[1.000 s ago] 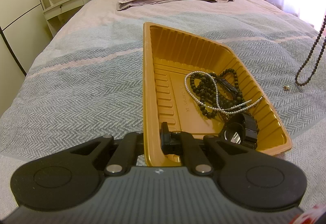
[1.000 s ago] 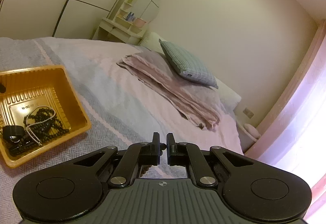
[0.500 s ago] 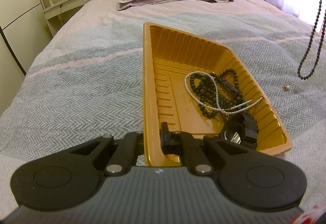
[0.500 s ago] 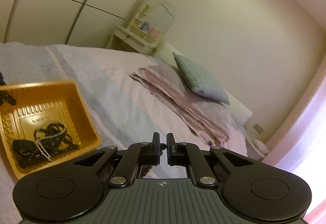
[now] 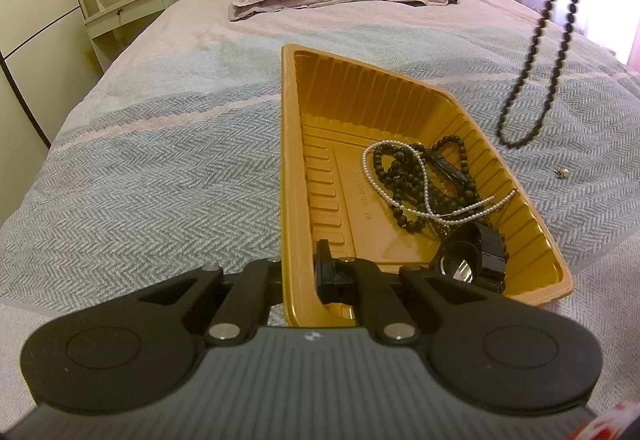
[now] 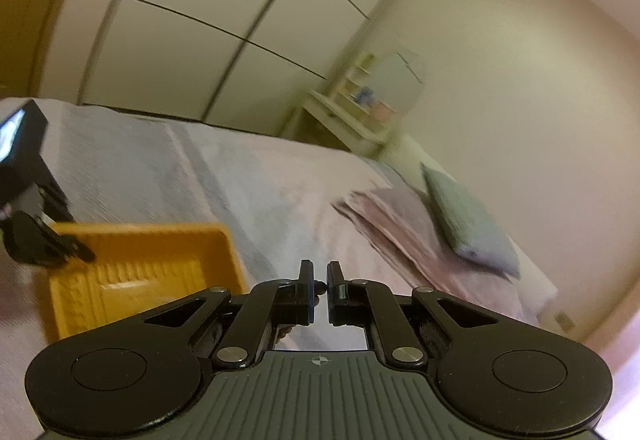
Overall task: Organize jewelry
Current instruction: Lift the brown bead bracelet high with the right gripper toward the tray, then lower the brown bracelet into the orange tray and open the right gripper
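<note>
A: Position check, near first?
B: Left gripper [image 5: 298, 272] pinches the tray [image 5: 292, 167] rim on the bed [image 5: 160, 167].
A: Farther?
B: Right gripper [image 6: 319, 290] clamps the bead necklace [image 5: 536, 51], hanging vertically just right of the tray.
</note>
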The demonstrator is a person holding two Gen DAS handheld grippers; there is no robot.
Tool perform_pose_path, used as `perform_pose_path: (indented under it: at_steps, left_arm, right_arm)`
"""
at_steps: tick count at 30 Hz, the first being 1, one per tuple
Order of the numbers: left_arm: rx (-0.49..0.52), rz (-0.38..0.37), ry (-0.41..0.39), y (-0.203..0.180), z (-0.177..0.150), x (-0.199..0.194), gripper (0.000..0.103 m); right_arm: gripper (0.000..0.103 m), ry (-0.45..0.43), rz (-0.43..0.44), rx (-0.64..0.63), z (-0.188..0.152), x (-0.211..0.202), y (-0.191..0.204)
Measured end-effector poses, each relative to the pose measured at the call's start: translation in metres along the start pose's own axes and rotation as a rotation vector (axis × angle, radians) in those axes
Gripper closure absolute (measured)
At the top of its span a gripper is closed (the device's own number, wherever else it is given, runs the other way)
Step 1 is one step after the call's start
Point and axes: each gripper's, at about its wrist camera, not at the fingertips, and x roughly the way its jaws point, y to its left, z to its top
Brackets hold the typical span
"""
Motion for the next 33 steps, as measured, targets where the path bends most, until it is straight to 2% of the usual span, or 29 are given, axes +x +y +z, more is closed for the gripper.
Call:
perform_pose_path:
  at_steps: [5, 14, 23, 29, 33]
  left_arm:
    - [0.000, -0.002, -0.001, 0.000, 0.000, 0.000, 0.099]
    - [-0.003, -0.005, -0.003, 0.000, 0.001, 0.000, 0.099]
    - [-0.003, -0.007, -0.003, 0.000, 0.002, 0.001, 0.099]
    - [-0.004, -0.007, -0.003, 0.001, 0.002, 0.000, 0.099]
    - [-0.003, -0.008, -0.003, 0.001, 0.001, 0.000, 0.099]
  right_arm:
    - [0.097, -0.028, 0.064, -0.059, 0.017, 0.017, 0.023]
    - [0.097, 0.000, 0.155, -0.142, 0.011, 0.059, 0.049]
    - [0.097, 0.071, 0.226, -0.072, -0.007, 0.090, 0.057]
    - [0.097, 0.052, 0.340, -0.050, -0.006, 0.092, 0.061]
    - [0.097, 0.057, 0.386, -0.048, -0.005, 0.093, 0.067]
